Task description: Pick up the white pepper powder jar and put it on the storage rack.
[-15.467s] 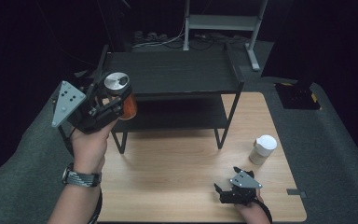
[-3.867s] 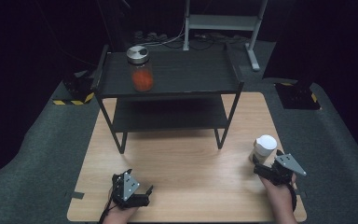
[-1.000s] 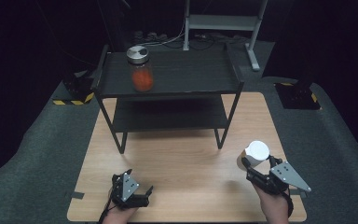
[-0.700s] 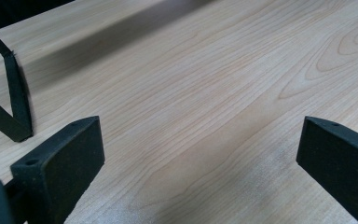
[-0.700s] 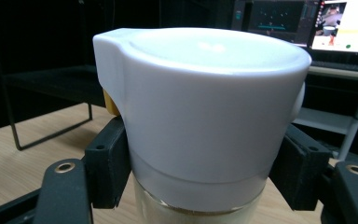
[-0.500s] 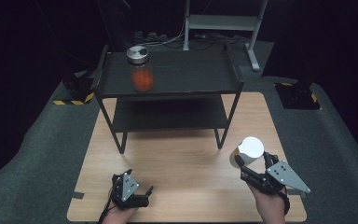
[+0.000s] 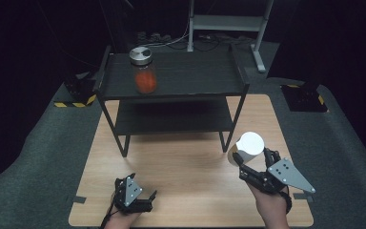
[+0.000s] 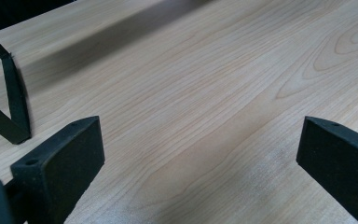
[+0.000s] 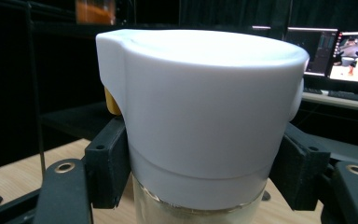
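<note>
Pinching the white-capped jar just under its cap, the right gripper held it clear above the table, in front of the shelf's right leg. The left gripper rested low at the table's near edge, jaws spread around nothing.

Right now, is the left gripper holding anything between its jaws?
No: in the left gripper view, the left gripper has its jaws spread wide apart with only bare wooden table between them.
</note>
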A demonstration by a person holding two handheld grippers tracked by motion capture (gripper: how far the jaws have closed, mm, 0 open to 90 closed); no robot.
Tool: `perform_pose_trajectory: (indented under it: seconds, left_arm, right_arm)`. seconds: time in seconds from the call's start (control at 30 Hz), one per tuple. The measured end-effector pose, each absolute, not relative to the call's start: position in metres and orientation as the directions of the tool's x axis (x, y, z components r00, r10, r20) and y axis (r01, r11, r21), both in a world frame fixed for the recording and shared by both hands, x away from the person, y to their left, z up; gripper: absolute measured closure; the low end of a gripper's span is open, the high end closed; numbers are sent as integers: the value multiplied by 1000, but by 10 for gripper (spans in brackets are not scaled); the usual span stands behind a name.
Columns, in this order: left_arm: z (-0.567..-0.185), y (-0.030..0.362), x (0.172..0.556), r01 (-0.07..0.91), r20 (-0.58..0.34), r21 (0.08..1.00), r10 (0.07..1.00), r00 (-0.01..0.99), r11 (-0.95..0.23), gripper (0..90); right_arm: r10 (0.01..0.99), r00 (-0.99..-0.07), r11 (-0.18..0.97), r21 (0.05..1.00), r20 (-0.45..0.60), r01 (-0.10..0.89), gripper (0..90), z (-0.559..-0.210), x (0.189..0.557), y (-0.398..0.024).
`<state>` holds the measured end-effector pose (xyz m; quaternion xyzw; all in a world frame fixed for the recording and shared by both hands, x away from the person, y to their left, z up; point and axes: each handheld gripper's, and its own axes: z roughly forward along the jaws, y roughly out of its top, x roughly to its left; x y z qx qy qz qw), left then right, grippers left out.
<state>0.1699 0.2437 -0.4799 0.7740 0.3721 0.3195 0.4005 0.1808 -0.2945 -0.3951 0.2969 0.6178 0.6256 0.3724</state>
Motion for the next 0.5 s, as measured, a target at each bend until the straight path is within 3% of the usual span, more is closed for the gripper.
perform_pose_trajectory:
  seconds: [0.5]
  left_arm:
    - [-480,245,170,318,192,861,832,521,-398,9]
  right_arm:
    - [819,-566,23,990,-100,-141,300,-368,193,-281]
